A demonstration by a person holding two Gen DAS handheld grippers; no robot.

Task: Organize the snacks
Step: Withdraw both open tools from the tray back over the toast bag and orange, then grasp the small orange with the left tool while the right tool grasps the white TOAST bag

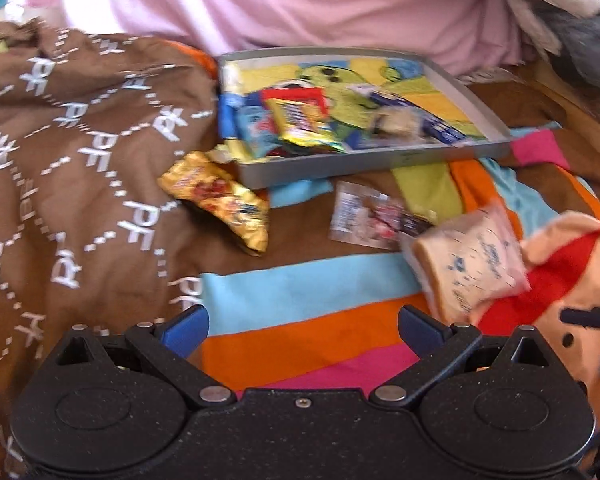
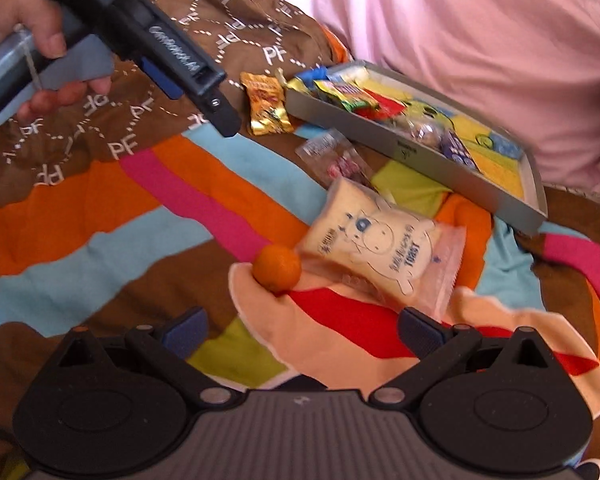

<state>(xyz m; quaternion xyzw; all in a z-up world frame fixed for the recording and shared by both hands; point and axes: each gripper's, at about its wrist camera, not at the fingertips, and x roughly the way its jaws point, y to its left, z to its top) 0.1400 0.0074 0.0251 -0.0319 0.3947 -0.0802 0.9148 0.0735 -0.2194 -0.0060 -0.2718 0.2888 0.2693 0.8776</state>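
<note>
Blurred wrappers (image 1: 300, 120) crowd the grey tray (image 1: 380, 160), their labels unreadable.

Both tools, left (image 1: 304, 322) and right (image 2: 302, 326), fingers spread wide, empty.

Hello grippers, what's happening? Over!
Left gripper open, right gripper open, both empty. Toast pack, orange, gold pack outside tray. Nothing blocking.

A brown blanket (image 1: 80, 152) with white dotted diamonds and letters lies over bedding (image 2: 100, 208) striped orange, pink, sky blue, lime and brown. A grey tray (image 1: 380, 162) holds yellow, blue and red packets; beside it, a gold wrapper (image 1: 220, 200), a cream toast packet (image 2: 380, 248) with a bear drawing, and an orange fruit (image 2: 277, 268)
</note>
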